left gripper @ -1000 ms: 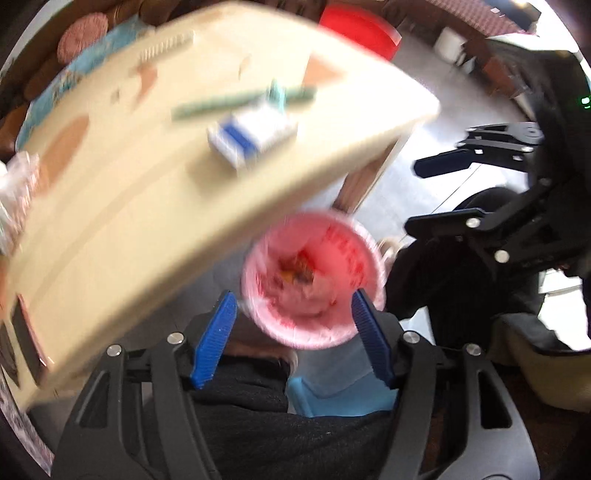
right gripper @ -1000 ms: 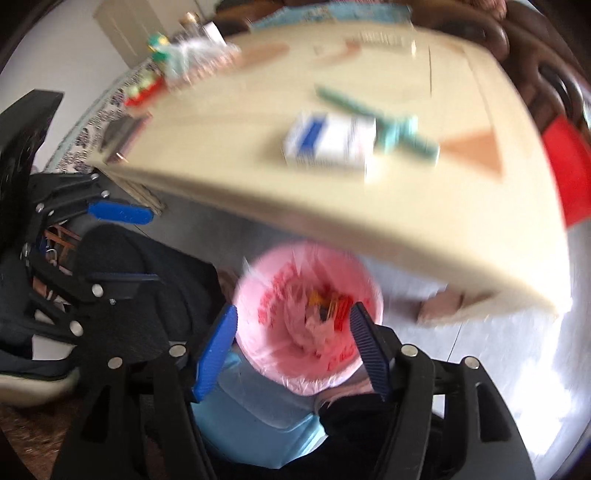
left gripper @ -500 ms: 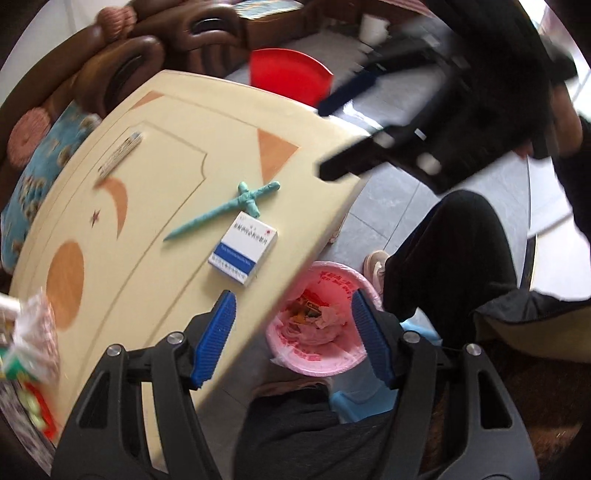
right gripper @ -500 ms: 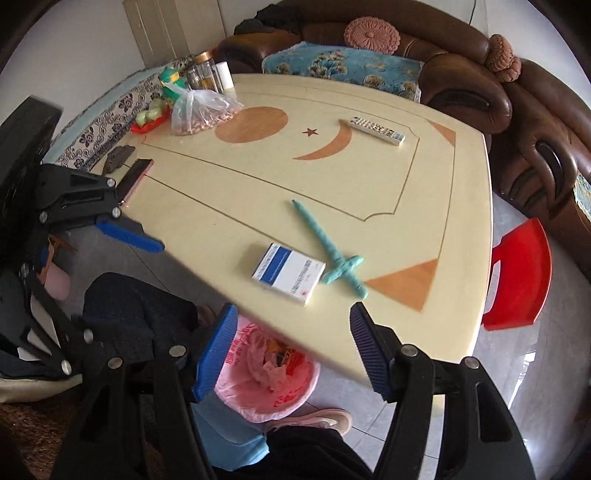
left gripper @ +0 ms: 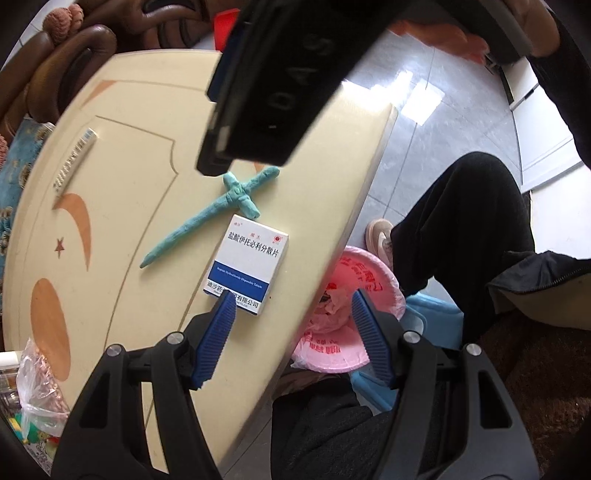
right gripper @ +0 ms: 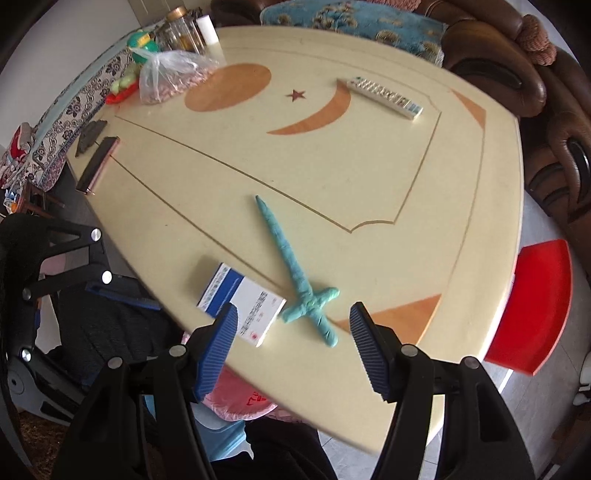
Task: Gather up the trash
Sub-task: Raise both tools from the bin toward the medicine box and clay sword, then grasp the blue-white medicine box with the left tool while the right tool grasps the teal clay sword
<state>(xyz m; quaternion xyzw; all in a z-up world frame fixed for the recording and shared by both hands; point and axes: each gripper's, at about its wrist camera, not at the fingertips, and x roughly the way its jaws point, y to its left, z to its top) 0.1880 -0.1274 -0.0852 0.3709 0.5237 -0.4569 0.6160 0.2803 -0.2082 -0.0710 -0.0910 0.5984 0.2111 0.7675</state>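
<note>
A white and blue medicine box (left gripper: 246, 264) (right gripper: 242, 302) lies near the cream table's front edge, beside a teal clay sword (left gripper: 210, 215) (right gripper: 295, 275). A pink-bagged trash bin (left gripper: 347, 314) (right gripper: 240, 400) stands on the floor under that edge. My left gripper (left gripper: 291, 306) is open and empty, just above the box's near end and the table edge. My right gripper (right gripper: 291, 319) is open and empty, hovering over the sword's hilt and the box. The right gripper's body (left gripper: 273, 85) fills the top of the left wrist view.
The cream table (right gripper: 332, 166) also holds a remote (right gripper: 384, 96), a phone (right gripper: 98, 164), a plastic bag of snacks (right gripper: 173, 75) and jars (right gripper: 181, 31). A red stool (right gripper: 532, 306) stands at the right. A brown sofa (right gripper: 491, 55) lies behind. The person's legs (left gripper: 461, 229) are beside the bin.
Both grippers have risen from over the trash bin to above the table and moved in over the medicine box and sword. Both stay open and empty.
</note>
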